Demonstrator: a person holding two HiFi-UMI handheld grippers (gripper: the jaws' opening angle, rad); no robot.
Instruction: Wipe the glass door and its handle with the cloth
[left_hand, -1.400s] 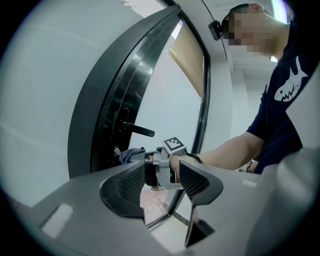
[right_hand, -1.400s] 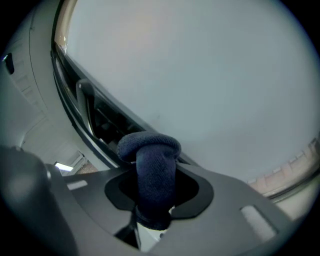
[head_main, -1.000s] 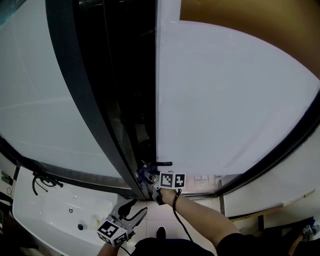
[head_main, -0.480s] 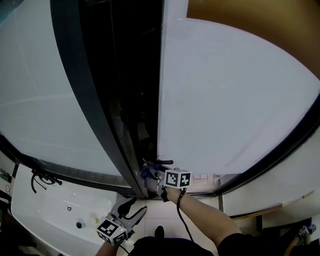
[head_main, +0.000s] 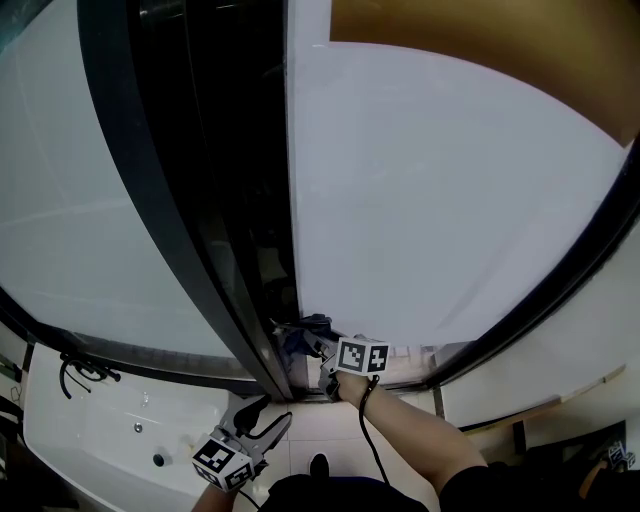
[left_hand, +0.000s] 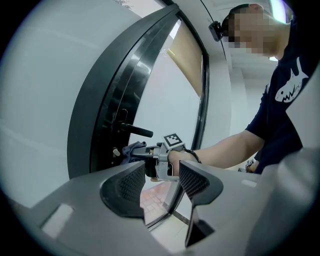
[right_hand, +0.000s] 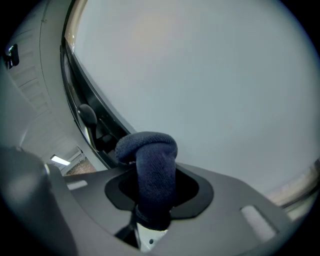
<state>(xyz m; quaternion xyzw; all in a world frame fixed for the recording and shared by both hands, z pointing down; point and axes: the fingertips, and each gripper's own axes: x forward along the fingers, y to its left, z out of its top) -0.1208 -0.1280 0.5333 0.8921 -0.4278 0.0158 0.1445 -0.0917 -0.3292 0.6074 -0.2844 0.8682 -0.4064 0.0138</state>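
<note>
Right jaws: the right gripper (right_hand: 152, 199) is clamped firmly on the cloth (right_hand: 155, 160), with the fabric filling the gap between its 2 jaws.
Cloth: dark blue and knitted, it rises from the jaws as a thick roll and folds over to the left at its top.
Cloth position: the folded end sits at the dark edge of the glass door (head_main: 450, 200), just below the handle (left_hand: 135, 131). Contact with the door or the handle cannot be confirmed from any view.
Handle: a black lever projecting from the dark door edge, above the cloth.
Glass door: a pale frosted panel that fills most of the right gripper view. A dark frame (head_main: 170, 200) runs along its left side.
Right arm: the bare forearm (head_main: 410, 425) reaches forward to the door's lower edge.
Left jaws: the left gripper (left_hand: 160, 182) has its 2 jaws set wide apart, with nothing between them.
Left gripper position: low and well back from the door, pointing toward the right gripper.
Surroundings: a white basin (head_main: 100, 420) lies at the lower left, and a tiled floor (left_hand: 155, 192) shows at the door's foot.
</note>
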